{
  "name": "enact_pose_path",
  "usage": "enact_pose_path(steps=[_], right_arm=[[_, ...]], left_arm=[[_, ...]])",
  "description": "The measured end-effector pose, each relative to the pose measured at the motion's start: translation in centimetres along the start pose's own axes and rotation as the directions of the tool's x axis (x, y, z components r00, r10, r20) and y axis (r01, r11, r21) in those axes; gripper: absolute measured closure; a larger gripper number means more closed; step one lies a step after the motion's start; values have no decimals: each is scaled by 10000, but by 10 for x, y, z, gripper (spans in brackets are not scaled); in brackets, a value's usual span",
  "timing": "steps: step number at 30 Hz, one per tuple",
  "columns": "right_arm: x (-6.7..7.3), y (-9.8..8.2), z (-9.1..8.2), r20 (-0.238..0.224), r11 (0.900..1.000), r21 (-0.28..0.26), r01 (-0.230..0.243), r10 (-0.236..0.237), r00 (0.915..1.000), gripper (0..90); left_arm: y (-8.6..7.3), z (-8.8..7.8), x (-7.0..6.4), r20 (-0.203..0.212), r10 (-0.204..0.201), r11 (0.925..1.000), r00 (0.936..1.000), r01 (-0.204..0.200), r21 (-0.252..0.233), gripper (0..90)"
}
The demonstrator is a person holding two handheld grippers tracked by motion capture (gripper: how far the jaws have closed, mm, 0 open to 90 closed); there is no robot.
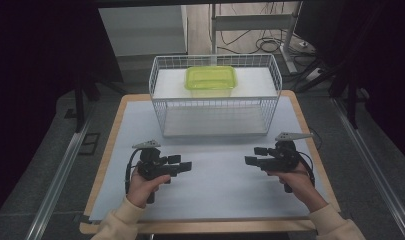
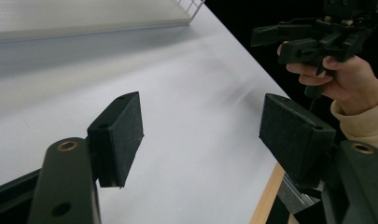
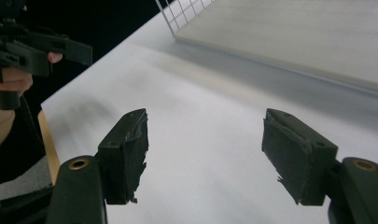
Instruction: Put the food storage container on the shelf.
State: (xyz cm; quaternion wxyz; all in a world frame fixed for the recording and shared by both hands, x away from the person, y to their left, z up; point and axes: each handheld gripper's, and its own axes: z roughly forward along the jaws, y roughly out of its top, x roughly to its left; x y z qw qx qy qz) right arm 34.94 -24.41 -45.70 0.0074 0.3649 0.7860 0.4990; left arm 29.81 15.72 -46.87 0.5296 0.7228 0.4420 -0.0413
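Observation:
A white wire basket stands at the far middle of the table, with a lime-green lidded container inside it at the back. My left gripper hovers low over the white mat at front left, pointing right, held in a hand. My right gripper mirrors it at front right, pointing left. In the left gripper view my left gripper is open with nothing between its pads. The right gripper view shows my right gripper open too, its pads frayed at the edges and empty.
The mat covers a wooden table whose edge shows around it. Beyond the table lie a grey floor, metal rails, table legs and cables. The basket's near corner rises ahead of the right gripper.

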Motion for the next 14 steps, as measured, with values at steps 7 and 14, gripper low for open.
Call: enact_pose_path(steps=[7, 14], right_arm=[[1, -3, 0, 70, 10000, 2, -23, 23, 10000, 312], [1, -6, -2, 507, 9996, -139, 248, -241, 9984, 243]], left_arm=[[0, 1, -1, 32, -18, 10000, 10000, 18, -23, 301], [-3, 1, 0, -199, 50, 10000, 9998, -50, -1, 298]])
